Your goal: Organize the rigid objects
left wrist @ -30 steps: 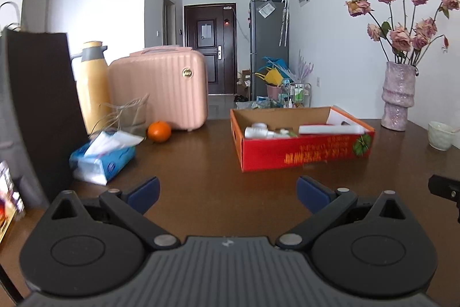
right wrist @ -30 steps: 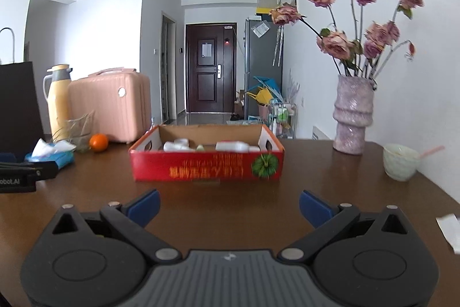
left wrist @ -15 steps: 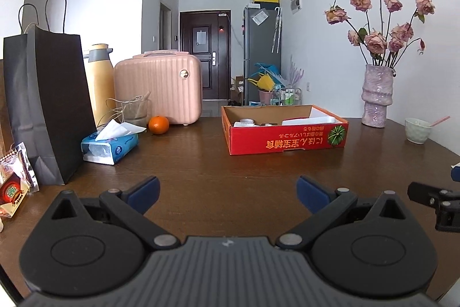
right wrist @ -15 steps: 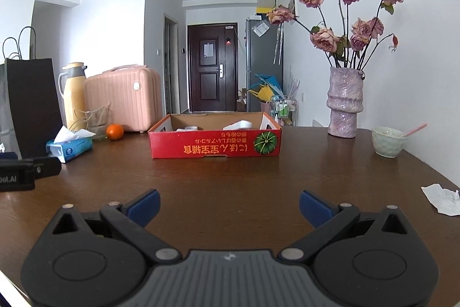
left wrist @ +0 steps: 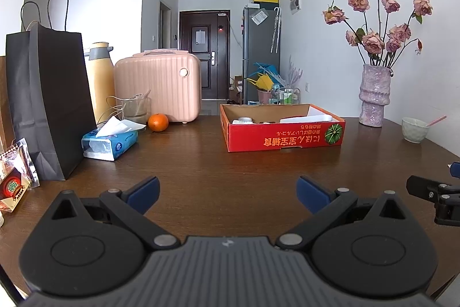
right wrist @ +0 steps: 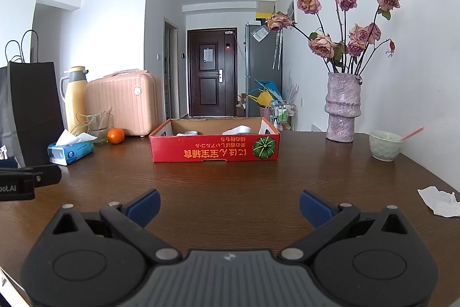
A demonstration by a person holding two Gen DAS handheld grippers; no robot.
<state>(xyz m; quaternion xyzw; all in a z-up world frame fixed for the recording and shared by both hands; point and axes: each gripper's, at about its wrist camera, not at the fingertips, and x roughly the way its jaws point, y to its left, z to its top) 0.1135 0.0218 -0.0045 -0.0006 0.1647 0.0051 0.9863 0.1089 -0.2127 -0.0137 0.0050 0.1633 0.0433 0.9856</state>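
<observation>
A red cardboard box [left wrist: 283,134] [right wrist: 214,148] sits on the brown table [left wrist: 215,169] [right wrist: 230,180], with white items lying inside it. My left gripper [left wrist: 228,190] stands open and empty, well short of the box and a little to its left. In the right wrist view my right gripper [right wrist: 230,205] is likewise open with nothing between its blue-padded fingers, facing the box's long side from a distance. Part of the right gripper shows at the right edge of the left wrist view, and part of the left gripper at the left edge of the right wrist view.
On the left stand a black paper bag [left wrist: 49,105], a yellow flask [left wrist: 100,79], a pink case [left wrist: 158,88], a tissue pack [left wrist: 110,143], a glass [left wrist: 136,108] and an orange [left wrist: 158,122]. A flower vase [right wrist: 342,108], a bowl [right wrist: 385,146] and crumpled paper [right wrist: 440,200] are on the right.
Both grippers have pulled back from the red box, which now looks smaller and farther away. More of the table and the black bag has come into view. Both grippers stayed open.
</observation>
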